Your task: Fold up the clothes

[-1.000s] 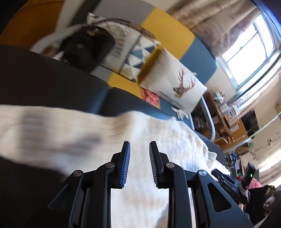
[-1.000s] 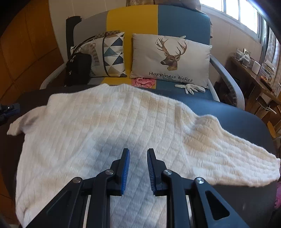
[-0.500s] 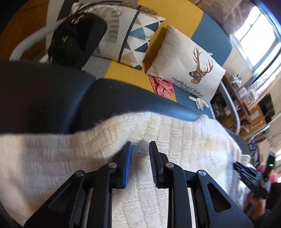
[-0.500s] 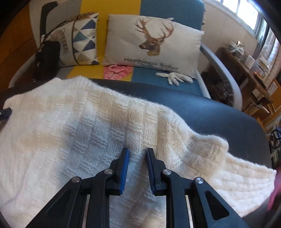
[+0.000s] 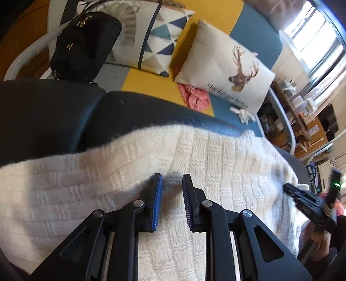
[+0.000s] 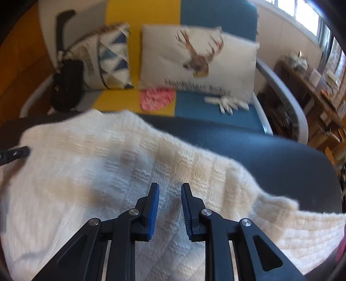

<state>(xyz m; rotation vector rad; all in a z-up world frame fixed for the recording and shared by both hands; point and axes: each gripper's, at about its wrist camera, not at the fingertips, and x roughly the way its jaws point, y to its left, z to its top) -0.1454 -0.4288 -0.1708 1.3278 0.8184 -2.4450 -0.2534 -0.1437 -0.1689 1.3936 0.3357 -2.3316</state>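
One cream knit sweater (image 6: 90,173) lies spread over a dark padded surface (image 6: 281,155), with one sleeve (image 6: 309,233) trailing off to the right in the right wrist view. Two grippers are at work. The left gripper (image 5: 172,188) points down at the sweater near its upper edge, its fingers (image 5: 157,194) a narrow gap apart with nothing clamped between them; their tips sit at the knit, and whether they touch it cannot be told. The right gripper (image 6: 170,196) hangs over the sweater's middle, its fingers (image 6: 154,201) likewise slightly apart with only the fabric visible below the gap. Behind the padded surface stands one sofa (image 6: 142,17) in grey, yellow and blue panels. On it rest two cushions: one with a triangle pattern (image 5: 151,36) and one deer cushion (image 5: 225,71) printed with a stag's head and the line "Happiness ticket", clear in the left wrist view and blurred in the right. There is also one black bag (image 5: 84,45) with small gold lettering too small to read, one pink crumpled cloth (image 5: 195,98) and one white glove (image 5: 243,113).
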